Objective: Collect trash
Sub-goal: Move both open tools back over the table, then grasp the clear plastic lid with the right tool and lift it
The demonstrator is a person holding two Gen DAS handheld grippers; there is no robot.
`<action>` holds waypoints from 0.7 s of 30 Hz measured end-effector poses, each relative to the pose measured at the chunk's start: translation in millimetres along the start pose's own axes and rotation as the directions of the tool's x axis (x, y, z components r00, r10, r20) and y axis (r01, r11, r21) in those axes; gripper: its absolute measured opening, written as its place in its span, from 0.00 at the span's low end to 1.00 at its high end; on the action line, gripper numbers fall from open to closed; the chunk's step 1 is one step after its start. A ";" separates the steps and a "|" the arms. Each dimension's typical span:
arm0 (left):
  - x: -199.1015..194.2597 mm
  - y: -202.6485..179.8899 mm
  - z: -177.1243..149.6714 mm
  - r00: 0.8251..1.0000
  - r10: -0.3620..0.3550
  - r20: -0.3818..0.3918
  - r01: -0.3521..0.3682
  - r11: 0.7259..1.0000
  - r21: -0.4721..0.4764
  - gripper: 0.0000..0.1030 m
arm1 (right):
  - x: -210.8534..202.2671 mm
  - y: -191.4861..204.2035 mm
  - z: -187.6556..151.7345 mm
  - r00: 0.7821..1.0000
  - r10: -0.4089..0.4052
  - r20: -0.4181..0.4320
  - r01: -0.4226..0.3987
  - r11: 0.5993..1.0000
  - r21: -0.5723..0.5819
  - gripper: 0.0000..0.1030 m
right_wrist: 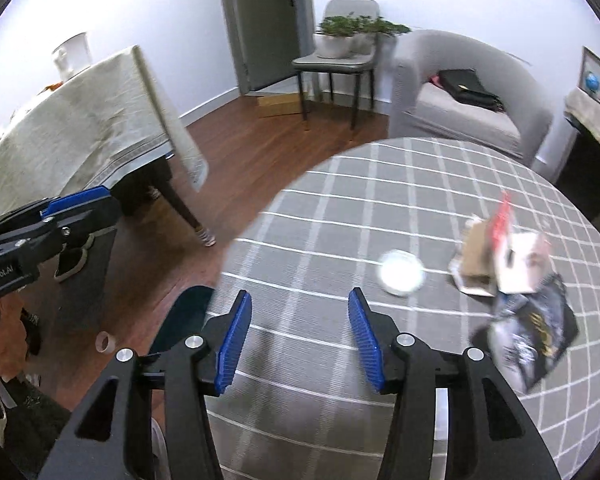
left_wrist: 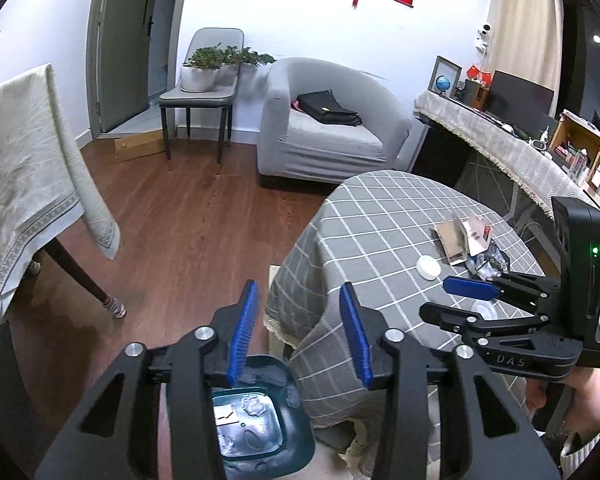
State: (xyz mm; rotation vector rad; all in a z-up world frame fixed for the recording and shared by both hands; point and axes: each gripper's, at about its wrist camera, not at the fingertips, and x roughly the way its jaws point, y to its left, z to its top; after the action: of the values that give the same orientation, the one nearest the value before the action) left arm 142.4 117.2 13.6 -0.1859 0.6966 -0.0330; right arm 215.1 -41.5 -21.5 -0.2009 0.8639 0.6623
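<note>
Trash lies on the round table with the grey checked cloth: a white lid, a brown cardboard piece, a white and red paper pack and a black and silver wrapper. My right gripper hovers open over the cloth, short of the lid, with nothing between its blue pads. My left gripper is open and empty above a dark green bin on the floor, which holds a few scraps. The left wrist view also shows the lid, the cardboard and the right gripper.
A table with a beige cloth stands to the left, with wood floor between it and the round table. Behind are a grey armchair with a black bag, a chair with potted plants and a sideboard. A tape roll lies on the floor.
</note>
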 end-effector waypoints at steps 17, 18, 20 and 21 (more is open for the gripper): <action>35.3 -47.6 4.0 0.999 -0.043 -0.025 0.043 0.999 0.004 0.60 | -13.0 -64.1 -34.8 0.996 -0.072 -0.052 0.074 0.996 0.040 0.56; 37.6 -51.1 4.6 0.999 -0.046 -0.026 0.046 0.999 0.008 0.60 | -12.9 -65.3 -36.6 0.996 -0.075 -0.057 0.077 0.996 0.036 0.56; 42.0 -58.6 5.4 0.998 -0.050 -0.029 0.051 0.999 0.021 0.62 | -14.2 -66.0 -39.7 0.995 -0.081 -0.059 0.083 0.996 0.020 0.56; 44.8 -62.6 5.4 0.998 -0.054 -0.033 0.054 0.998 0.026 0.62 | -15.4 -65.9 -40.9 0.995 -0.083 -0.060 0.084 0.996 0.011 0.54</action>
State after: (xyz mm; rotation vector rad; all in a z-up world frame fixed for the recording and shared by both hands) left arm 182.2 52.4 0.6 -0.1785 0.7228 -0.0973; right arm 222.3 -117.4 -42.5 -0.2441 0.9122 0.5748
